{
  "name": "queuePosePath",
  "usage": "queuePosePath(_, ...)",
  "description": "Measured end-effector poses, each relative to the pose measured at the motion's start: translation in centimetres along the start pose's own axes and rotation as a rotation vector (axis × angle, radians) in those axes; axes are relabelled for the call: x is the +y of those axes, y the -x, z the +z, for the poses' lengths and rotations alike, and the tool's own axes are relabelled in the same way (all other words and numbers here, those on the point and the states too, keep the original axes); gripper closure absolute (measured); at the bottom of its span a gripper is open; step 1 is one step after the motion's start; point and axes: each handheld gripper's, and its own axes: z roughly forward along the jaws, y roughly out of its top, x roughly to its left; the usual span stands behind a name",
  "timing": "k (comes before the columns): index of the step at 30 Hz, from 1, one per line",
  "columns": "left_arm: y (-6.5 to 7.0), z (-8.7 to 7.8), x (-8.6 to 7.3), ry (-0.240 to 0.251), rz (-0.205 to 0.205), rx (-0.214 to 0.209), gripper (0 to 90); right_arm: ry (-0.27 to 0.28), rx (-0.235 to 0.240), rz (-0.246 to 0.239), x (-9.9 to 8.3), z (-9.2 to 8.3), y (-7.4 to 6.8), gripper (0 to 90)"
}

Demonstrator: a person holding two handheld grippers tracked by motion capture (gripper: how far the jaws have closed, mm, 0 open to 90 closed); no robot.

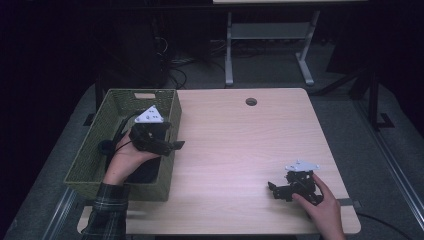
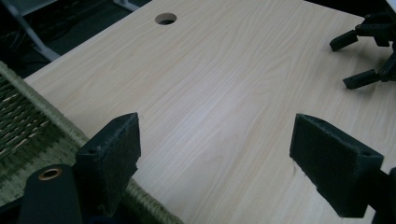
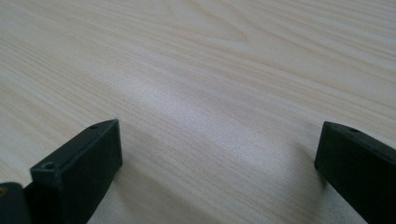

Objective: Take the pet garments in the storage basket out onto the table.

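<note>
A green woven basket (image 1: 120,189) stands on the left part of the light wooden table (image 1: 235,150). A hand holds my left gripper (image 1: 176,145) over the basket's right wall, pointing right across the table. Its jaws stand wide open with nothing between them (image 2: 219,149), and the basket rim (image 2: 28,126) lies below the left jaw. My right gripper (image 1: 272,190) rests low near the table's front right corner, pointing left. It is open over bare wood (image 3: 219,149) and also appears far off in the left gripper view (image 2: 359,60). The basket's inside is dark; I cannot tell what it holds.
A round cable hole (image 1: 251,101) sits near the table's far edge, also seen from the left gripper (image 2: 166,18). Beyond the table stand the white legs of another desk (image 1: 229,55) and floor cables. A plaid sleeve (image 1: 107,210) enters at the bottom left.
</note>
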Motion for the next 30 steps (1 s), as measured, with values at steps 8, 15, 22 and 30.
queuePosePath(8,-0.9,-0.7,-0.7,-0.025,-0.016,0.033,15.9,-0.001,0.000,-0.003,0.0,0.0,0.0,0.4)
queuePosePath(15,-1.9,-1.6,-1.3,-0.023,-0.046,0.060,15.9,-0.001,0.000,-0.003,0.0,0.0,0.0,0.4)
queuePosePath(22,-2.9,-2.5,-2.1,-0.033,-0.068,0.085,16.2,-0.001,0.000,-0.003,0.0,0.0,0.0,0.4)
queuePosePath(30,-4.0,-3.7,-3.2,-0.045,-0.097,0.123,16.2,-0.001,0.000,-0.003,0.0,0.0,0.0,0.4)
